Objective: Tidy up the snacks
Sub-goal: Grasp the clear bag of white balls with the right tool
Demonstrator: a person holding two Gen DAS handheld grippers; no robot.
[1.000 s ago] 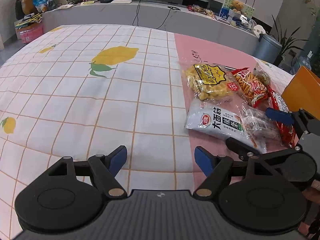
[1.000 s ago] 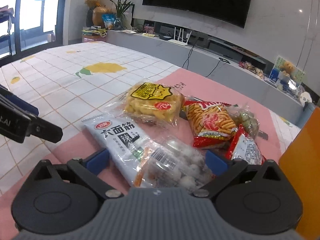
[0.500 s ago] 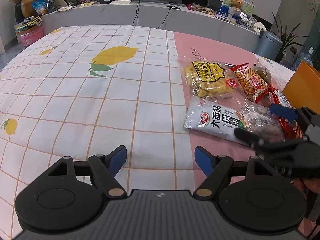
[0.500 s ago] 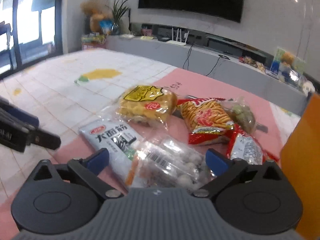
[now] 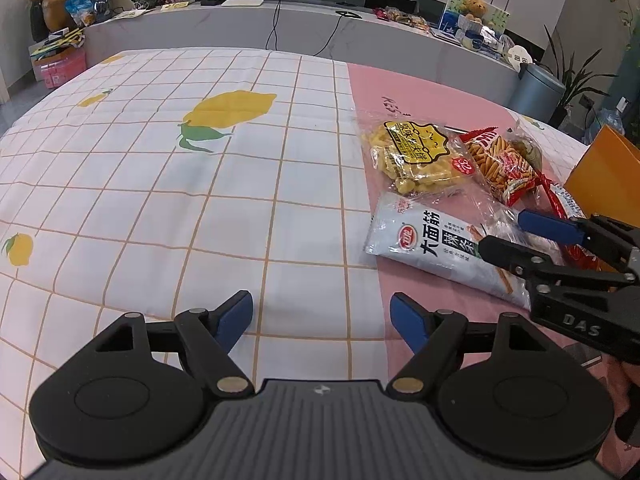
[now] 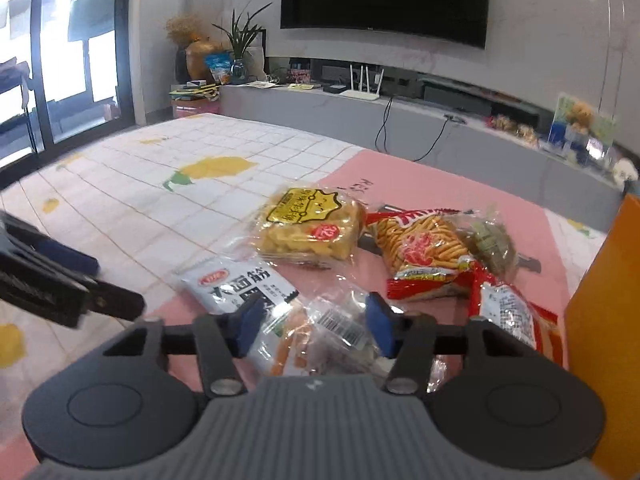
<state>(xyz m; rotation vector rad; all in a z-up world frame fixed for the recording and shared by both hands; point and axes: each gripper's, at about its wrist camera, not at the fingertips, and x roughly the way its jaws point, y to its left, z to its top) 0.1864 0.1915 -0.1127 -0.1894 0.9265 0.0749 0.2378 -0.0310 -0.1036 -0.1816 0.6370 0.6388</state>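
Observation:
Several snack packets lie on the pink cloth: a yellow one (image 6: pixel 308 228) (image 5: pixel 416 156), a red stick-snack one (image 6: pixel 420 248) (image 5: pixel 504 164), a white one (image 6: pixel 236 284) (image 5: pixel 424 240) and a clear one (image 6: pixel 340 320). My right gripper (image 6: pixel 314 326) (image 5: pixel 502 232) is low over the clear packet, which lies between its closing jaws. Its right pad touches the packet's edge. Its left pad stands over the white packet's end with a gap. My left gripper (image 5: pixel 322 316) (image 6: pixel 118 288) hovers open over the checked cloth, left of the snacks, holding nothing.
An orange box (image 6: pixel 604 300) (image 5: pixel 604 168) stands at the right edge beside the pile. A red packet with a white label (image 6: pixel 508 316) and a greenish one (image 6: pixel 488 244) lie near it. The lemon-print cloth (image 5: pixel 160 200) stretches left. A grey counter (image 6: pixel 400 128) runs behind.
The right gripper's jaws have narrowed from wide open around the clear packet, and its view has tipped upward a little. The left gripper has not moved.

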